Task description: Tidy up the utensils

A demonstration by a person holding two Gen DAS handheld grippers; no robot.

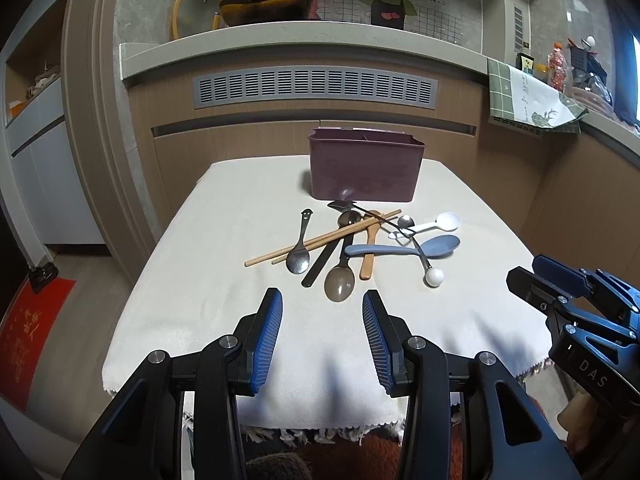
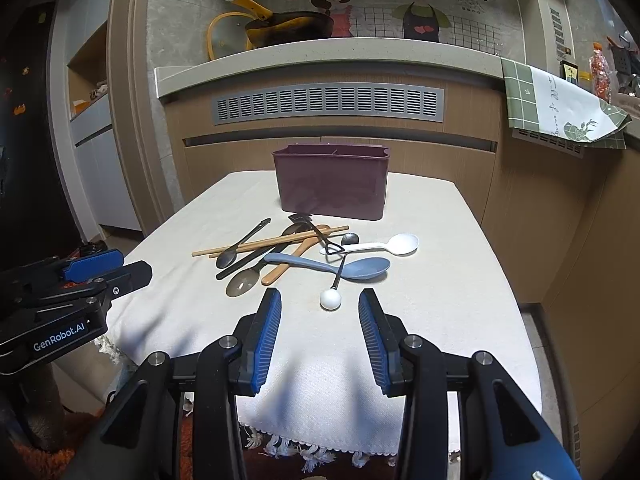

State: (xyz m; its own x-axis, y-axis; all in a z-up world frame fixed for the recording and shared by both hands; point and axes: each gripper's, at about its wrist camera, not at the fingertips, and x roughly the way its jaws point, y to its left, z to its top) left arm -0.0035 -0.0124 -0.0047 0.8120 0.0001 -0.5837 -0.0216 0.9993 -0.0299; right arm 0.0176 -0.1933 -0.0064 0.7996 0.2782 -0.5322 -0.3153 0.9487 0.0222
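Both wrist views face the utensil pile [image 1: 352, 244] from nearby.

"DAS" stands in pale letters on the black body of the right tongs [image 1: 560, 280]. "GenRobot.AI" stands on the body of the left tongs [image 2: 120, 270]. The wall mural [image 2: 400, 4] carries Chinese characters, too small to read surely.

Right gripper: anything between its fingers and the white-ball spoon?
Nothing: only bare tablecloth between the right gripper and the white-ball spoon, per the right wrist view.
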